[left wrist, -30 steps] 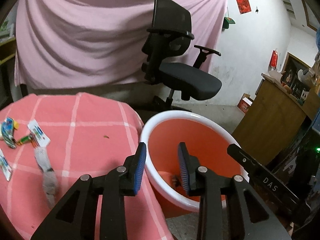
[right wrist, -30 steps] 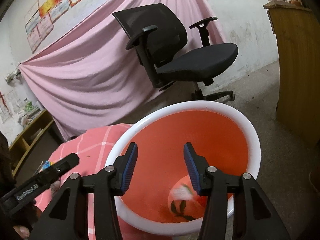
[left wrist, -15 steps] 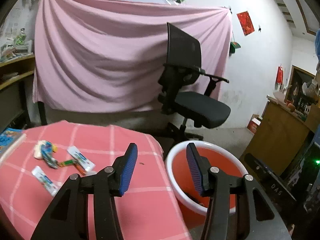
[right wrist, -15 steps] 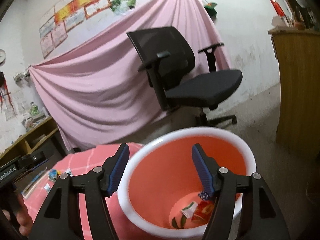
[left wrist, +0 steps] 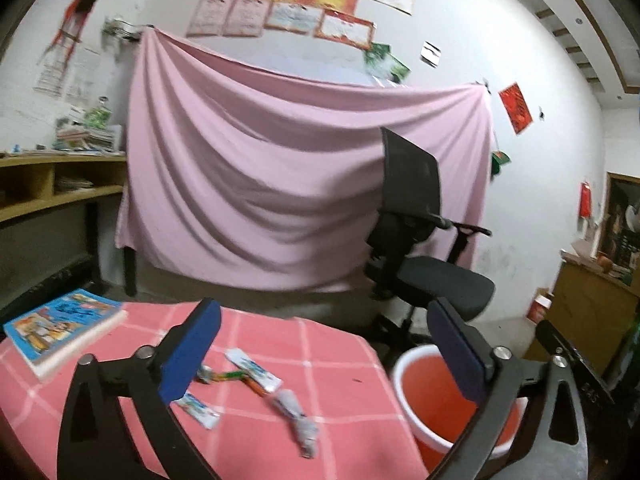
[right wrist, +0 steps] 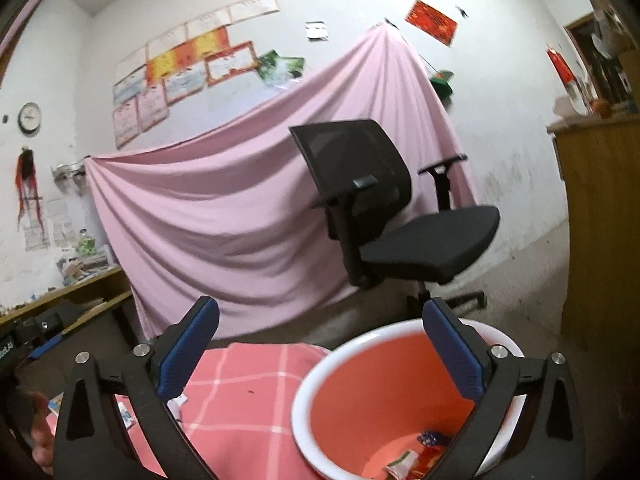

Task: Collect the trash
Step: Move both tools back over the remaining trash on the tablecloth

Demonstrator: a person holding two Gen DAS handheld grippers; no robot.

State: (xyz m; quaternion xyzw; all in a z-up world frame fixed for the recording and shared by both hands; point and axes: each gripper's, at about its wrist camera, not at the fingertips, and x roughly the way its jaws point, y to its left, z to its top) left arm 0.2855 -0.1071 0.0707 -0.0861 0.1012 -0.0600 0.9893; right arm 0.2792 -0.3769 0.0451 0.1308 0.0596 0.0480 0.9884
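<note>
Four wrappers (left wrist: 256, 371), one bin (left wrist: 404, 392)

Legible text, two partial items. Right gripper (left wrist: 592, 384), seen at the right edge of the left wrist view: pale letters, apparently "DAS", blurred. Left gripper (right wrist: 8, 350), at the left edge of the right wrist view: white lettering cut off, ending "otAI". Wall certificates (left wrist: 296, 10), book cover (left wrist: 60, 322), wrappers (left wrist: 256, 370): print unreadable.

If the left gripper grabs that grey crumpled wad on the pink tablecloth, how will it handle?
The grey wad looks like twisted, crumpled paper, so probably light and squashy between the pads. Its long, limp shape suggests the ends may droop. It seems unlikely to roll.
</note>
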